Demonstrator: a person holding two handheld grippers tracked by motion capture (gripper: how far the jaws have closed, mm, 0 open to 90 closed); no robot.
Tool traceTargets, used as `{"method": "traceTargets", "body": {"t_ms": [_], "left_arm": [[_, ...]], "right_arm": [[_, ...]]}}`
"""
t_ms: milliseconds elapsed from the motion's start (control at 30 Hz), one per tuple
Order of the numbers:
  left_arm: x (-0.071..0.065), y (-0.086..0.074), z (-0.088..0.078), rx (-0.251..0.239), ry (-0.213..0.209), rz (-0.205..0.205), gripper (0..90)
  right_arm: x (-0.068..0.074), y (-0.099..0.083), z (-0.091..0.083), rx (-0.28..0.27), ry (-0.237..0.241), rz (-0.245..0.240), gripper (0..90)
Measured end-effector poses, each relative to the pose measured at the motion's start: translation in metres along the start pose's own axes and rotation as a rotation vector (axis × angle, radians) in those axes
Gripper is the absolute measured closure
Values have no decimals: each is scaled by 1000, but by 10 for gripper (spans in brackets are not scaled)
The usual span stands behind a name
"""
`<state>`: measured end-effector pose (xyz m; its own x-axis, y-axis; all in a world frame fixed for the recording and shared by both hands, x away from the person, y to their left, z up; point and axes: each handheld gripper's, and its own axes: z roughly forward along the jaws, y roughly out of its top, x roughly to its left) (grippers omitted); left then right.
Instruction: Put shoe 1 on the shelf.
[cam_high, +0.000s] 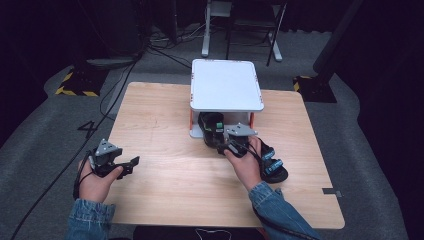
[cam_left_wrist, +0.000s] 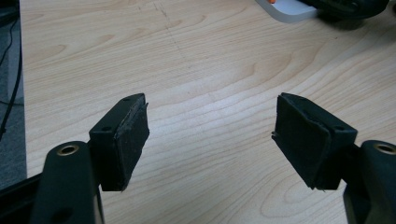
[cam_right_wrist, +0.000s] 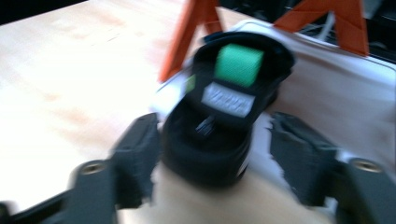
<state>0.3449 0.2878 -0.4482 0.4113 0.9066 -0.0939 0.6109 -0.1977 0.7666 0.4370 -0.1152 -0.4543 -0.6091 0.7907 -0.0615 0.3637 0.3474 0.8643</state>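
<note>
A black sandal (cam_right_wrist: 219, 112) with a green strap patch is lying at the middle of the right gripper view, its toe end under a small white shelf (cam_high: 227, 85) with orange legs. The right claw (cam_high: 231, 145) is sitting open around the sandal's heel, one jaw touching its side and the other a little apart. The picture is blurry there. Another black sandal (cam_high: 272, 167) is lying just beside the right hand (cam_high: 247, 167). At the lower left of the high view, the left claw (cam_high: 127, 166) is hanging open over the bare wooden worktop (cam_high: 170, 180).
</note>
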Motion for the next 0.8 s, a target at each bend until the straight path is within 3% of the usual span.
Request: {"method": "traceTargets", "body": {"t_ms": [33,133,200,333,467,500,700,800], "left_arm": [[0,0,0,3,0,1,267],[-2,1,2,5,0,6,267],[-4,2,3,7,-2,10,267],[-6,3,4,11,-5,14,267],[-4,2,6,14,-7,9,267],[-3,1,5,16,-10,10,267],[2,-3,3,10,-12,-7,267],[5,-4,1,2,-9,-12,267]], "right_arm": [[3,-2,-7,11,17,-19,522],[12,-12,-21,73,86,-66,739],[15,-19,-20,91,108,-74,795],[14,-30,-3,107,116,-42,829],[11,-25,17,90,73,-56,899],[9,-21,23,85,85,-33,894],[5,-9,55,67,35,-19,817],[2,-4,71,66,33,-8,802]]}}
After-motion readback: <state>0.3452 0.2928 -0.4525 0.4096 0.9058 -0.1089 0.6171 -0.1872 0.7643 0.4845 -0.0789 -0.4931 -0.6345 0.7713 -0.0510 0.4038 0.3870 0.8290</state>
